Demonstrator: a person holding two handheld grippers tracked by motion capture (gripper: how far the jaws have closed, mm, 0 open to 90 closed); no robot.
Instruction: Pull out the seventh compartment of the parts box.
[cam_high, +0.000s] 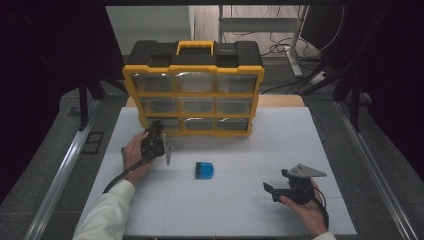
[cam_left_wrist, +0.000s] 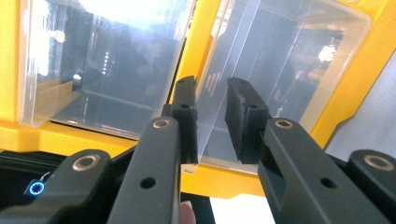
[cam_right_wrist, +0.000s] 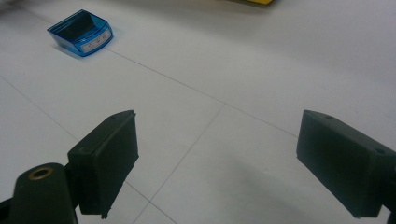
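left gripper (cam_left_wrist: 212, 123) at the yellow-framed drawer cabinet (cam_high: 194, 85), fingers narrowly apart around the bottom-left clear plastic drawer's (cam_left_wrist: 280, 79) front lip; right gripper (cam_right_wrist: 219, 168) gapes wide, well away from the cabinet.

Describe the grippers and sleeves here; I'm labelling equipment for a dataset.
Both are black handheld tools. The left gripper has a black cable trailing back and a small blue ring light on its body. The right gripper carries a grey three-cornered plate on top. Jaws are flat black blocks on arms with brass-coloured rivets. The left arm wears a white sleeve.
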